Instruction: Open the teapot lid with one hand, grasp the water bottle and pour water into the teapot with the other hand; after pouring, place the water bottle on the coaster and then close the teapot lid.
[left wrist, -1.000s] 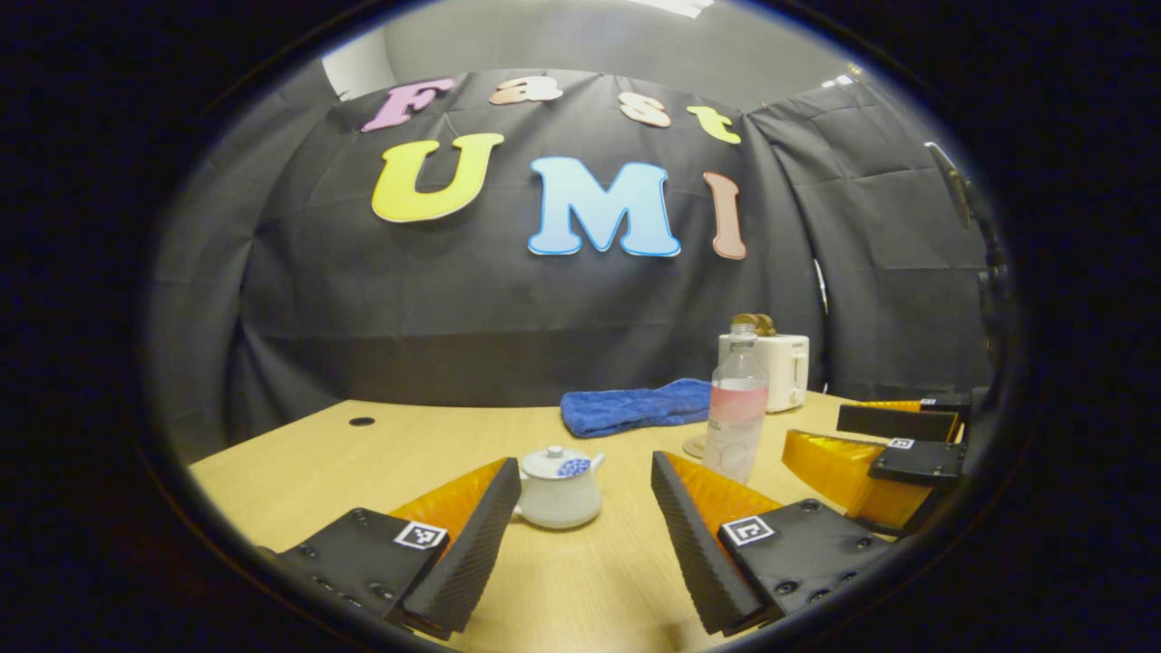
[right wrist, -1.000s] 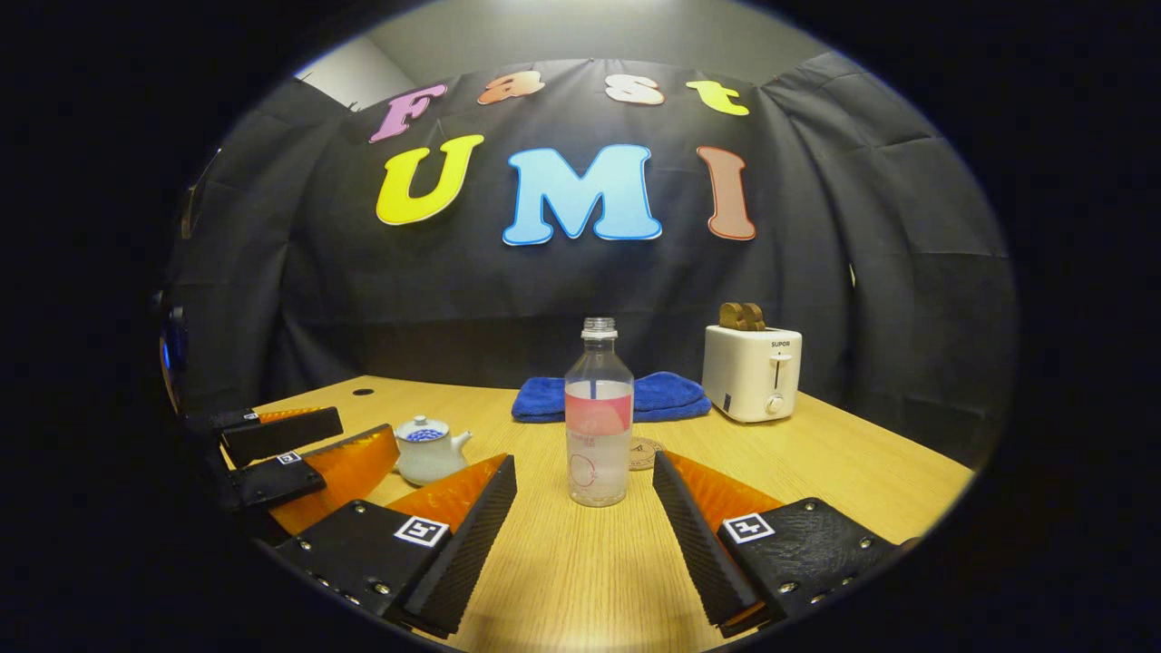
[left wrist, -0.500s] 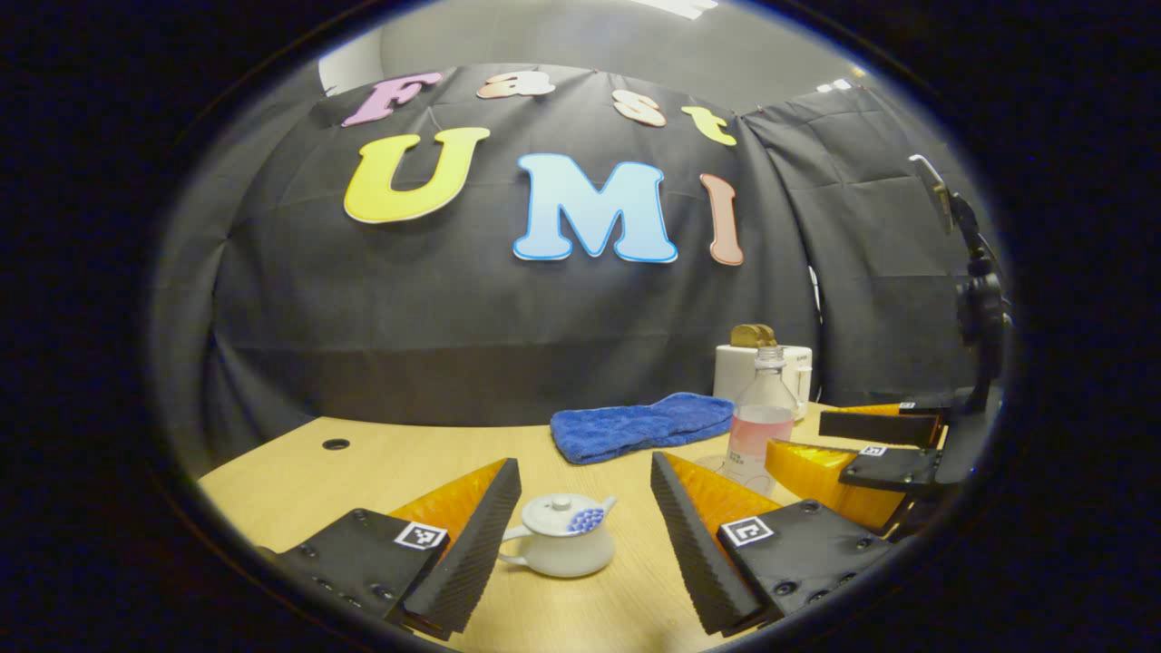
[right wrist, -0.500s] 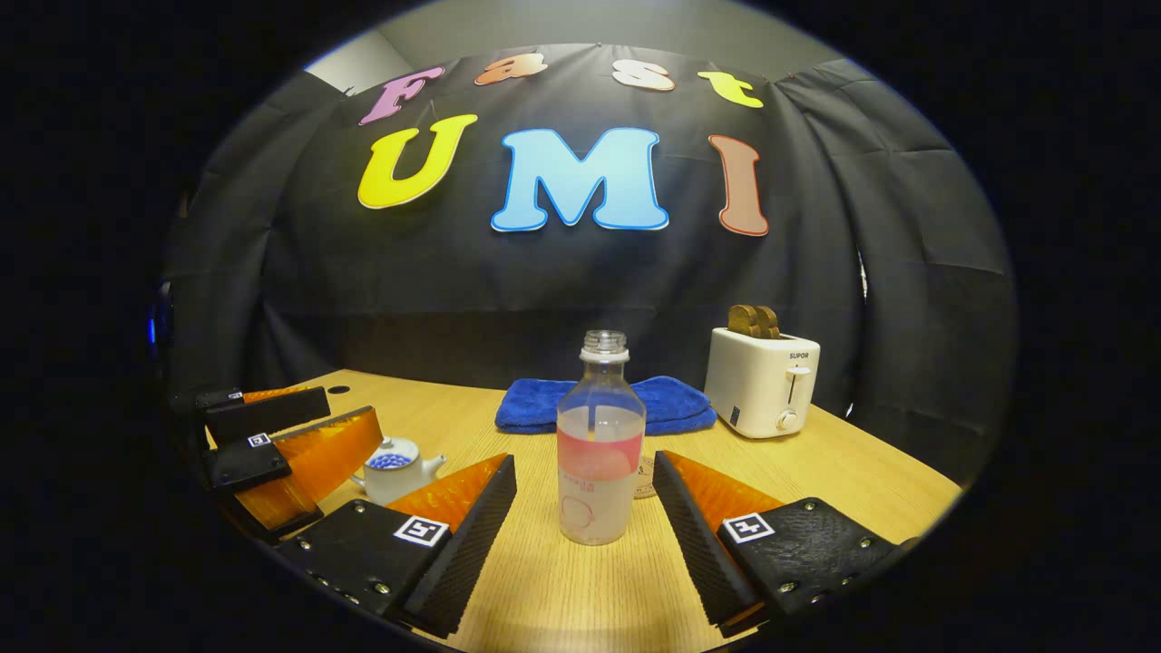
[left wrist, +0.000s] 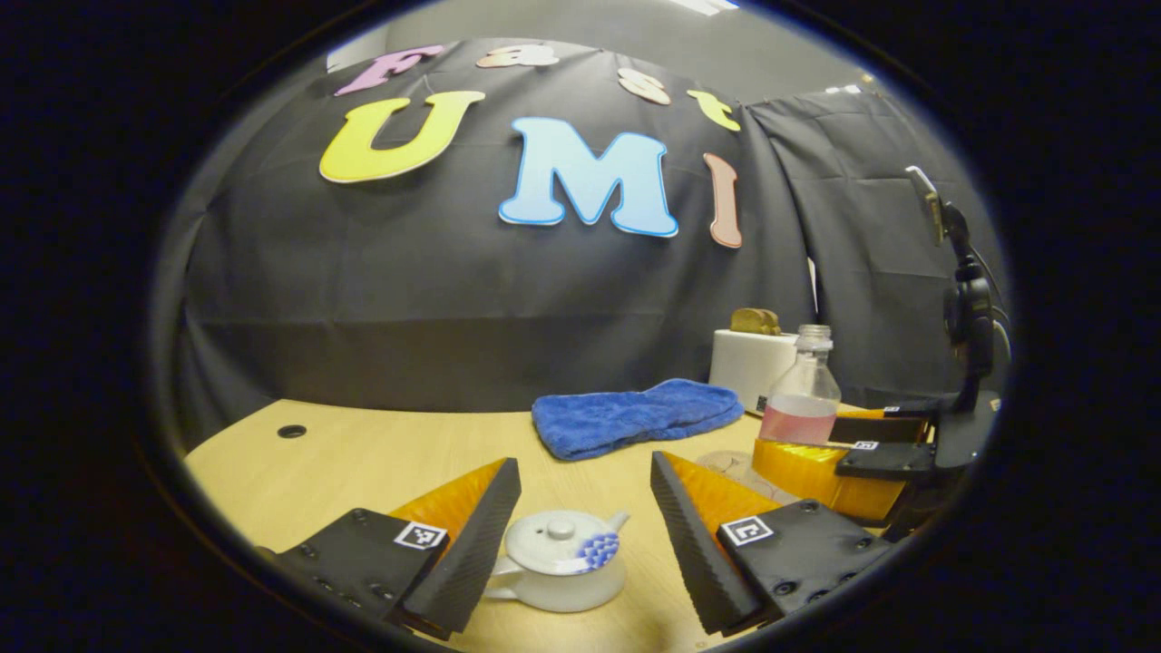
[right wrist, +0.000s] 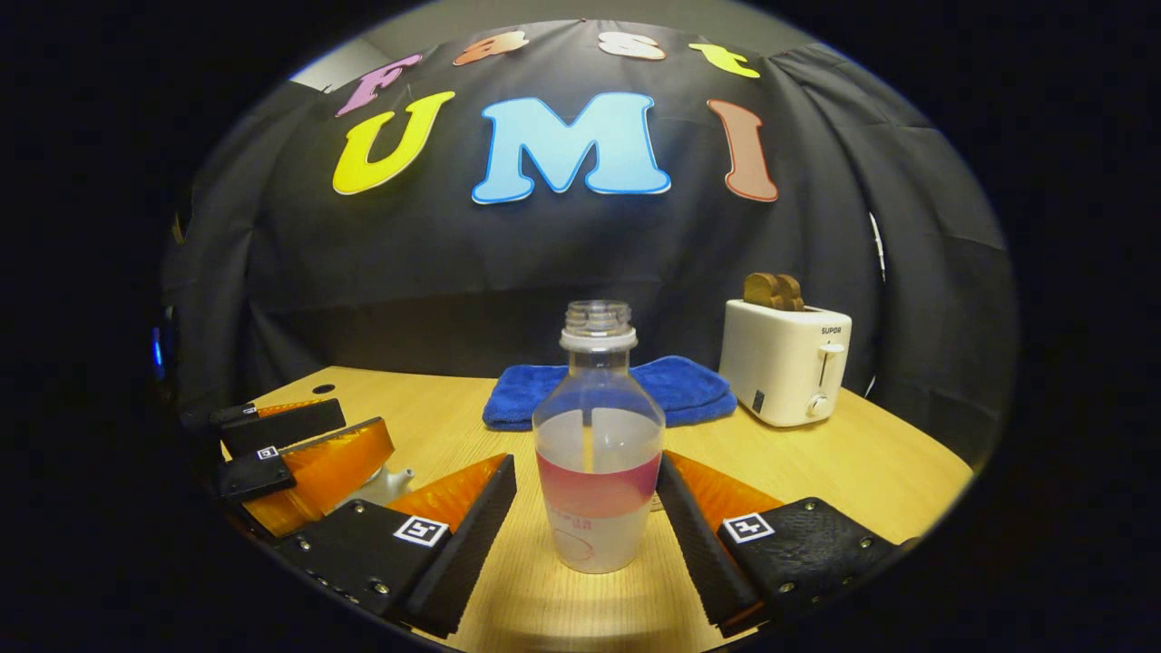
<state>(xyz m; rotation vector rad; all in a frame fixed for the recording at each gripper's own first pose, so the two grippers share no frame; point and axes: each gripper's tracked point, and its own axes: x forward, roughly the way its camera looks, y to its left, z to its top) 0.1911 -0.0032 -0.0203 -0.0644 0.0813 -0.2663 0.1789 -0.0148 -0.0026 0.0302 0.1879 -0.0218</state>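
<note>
Approach is nearly done: both tools have closed in over the last second. Left tool (left wrist: pixel 585 508) stands wide open around the lidded teapot (left wrist: pixel 558 571) on the table (right wrist: pixel 816 462). Right tool (right wrist: pixel 585 508) brackets the bottle (right wrist: pixel 597 472), apparently not yet gripping.

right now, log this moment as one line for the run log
left tongs: open, flanking white ceramic teapot, lid on | right tongs: open, flanking uncapped clear plastic water bottle, upright on table

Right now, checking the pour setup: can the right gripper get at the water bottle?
Probably yes: the water bottle stands upright between the open right gripper fingers, nothing in between.
</note>
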